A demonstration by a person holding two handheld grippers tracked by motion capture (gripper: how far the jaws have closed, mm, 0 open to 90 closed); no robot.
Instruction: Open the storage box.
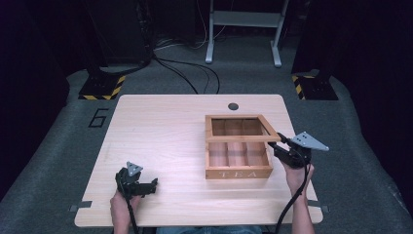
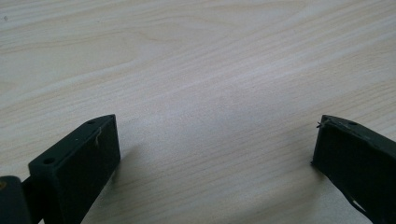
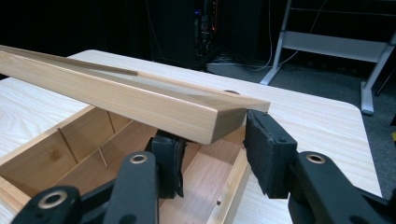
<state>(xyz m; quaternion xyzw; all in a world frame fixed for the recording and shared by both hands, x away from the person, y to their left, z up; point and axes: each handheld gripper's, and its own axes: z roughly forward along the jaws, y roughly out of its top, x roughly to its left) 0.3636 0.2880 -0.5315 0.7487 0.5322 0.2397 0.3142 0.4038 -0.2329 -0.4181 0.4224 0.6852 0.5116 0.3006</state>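
The left gripper (image 1: 146, 186) lies low over the table (image 1: 165, 141) near its front edge, level, jaws spread wide with bare wood between them. At centre-right stands the tea box (image 1: 238, 171), its lid (image 1: 242, 138) partly raised. The right gripper (image 3: 215, 144), angled up-left, pinches the lid's front corner.

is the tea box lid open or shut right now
Partly open: the lid is raised off the tea box, whose compartments show beneath it, its front corner clamped by the right gripper.
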